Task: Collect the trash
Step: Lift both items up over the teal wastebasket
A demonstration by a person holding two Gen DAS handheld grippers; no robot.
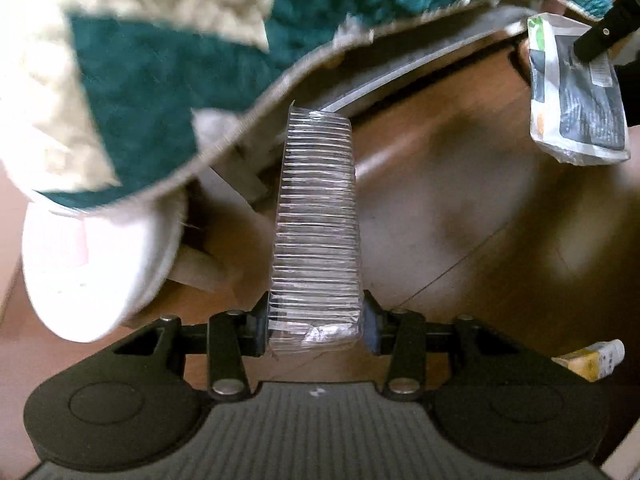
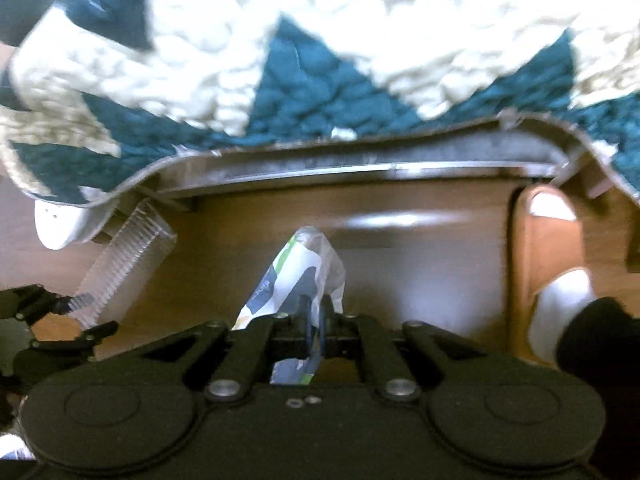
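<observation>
Left wrist view shows our left tongs clamped on a clear ribbed plastic sleeve, which stands up the middle of the frame from the pads toward the edge of a teal-and-cream rug at upper left. At upper right, the right tongs hold a crumpled printed wrapper; in the right wrist view they are closed on that same wrapper, which rises at centre frame above the wooden floor. The sleeve shows there too, at lower left. So we judge both pieces of trash are picked up and off the floor, and the step in hand is carrying them away. A small yellow-and-white item lies on the floor at lower right of the left view, possibly more trash; we cannot tell. No bin or bag is in sight, so next we need to find one, bring both loads over it and release.
</observation>
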